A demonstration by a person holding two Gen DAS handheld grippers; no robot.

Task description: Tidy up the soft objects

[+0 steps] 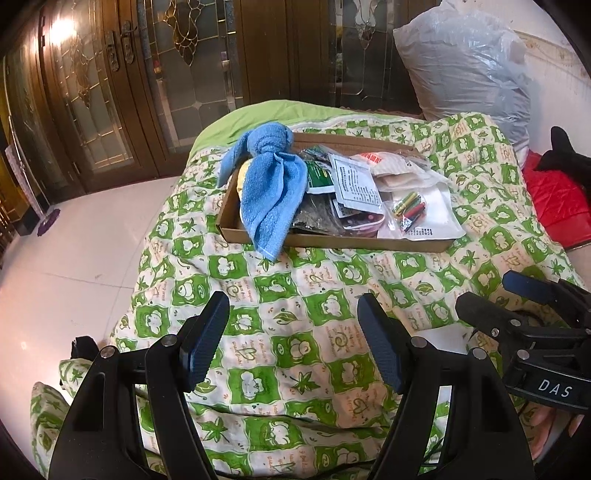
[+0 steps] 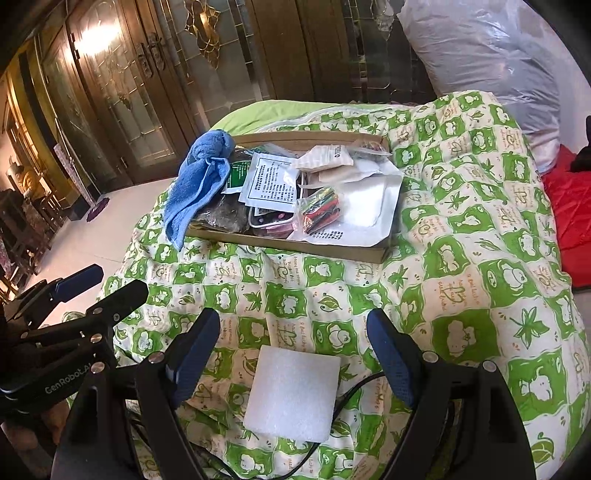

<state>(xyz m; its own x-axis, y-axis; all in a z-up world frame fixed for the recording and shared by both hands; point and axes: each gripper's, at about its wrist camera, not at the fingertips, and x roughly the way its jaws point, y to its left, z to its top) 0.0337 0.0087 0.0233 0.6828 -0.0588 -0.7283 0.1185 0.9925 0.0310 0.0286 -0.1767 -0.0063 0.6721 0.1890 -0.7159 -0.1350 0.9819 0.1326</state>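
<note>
Quilt (image 1: 317, 295) in green and cream squares covers the bed, pale floor tiles (image 1: 74, 251) alongside, dark glazed wooden doors (image 1: 110, 92) behind. Cardboard tray (image 1: 332, 242) sits mid-bed, blue towel (image 1: 269, 184) draped over its left edge, packets (image 1: 358, 184) heaped inside. Left gripper (image 1: 293, 339) gapes, empty. Right gripper (image 2: 291, 350) spread wide over a white foam pad (image 2: 291, 395) on the quilt, not touching.

Both fisheye views are bright and evenly lit, with soft shadows. A warm glare (image 1: 61, 26) burns on the glass doors (image 2: 122, 92) far ahead-left of each gripper. Edges bow strongly, and corners vignette to black.
</note>
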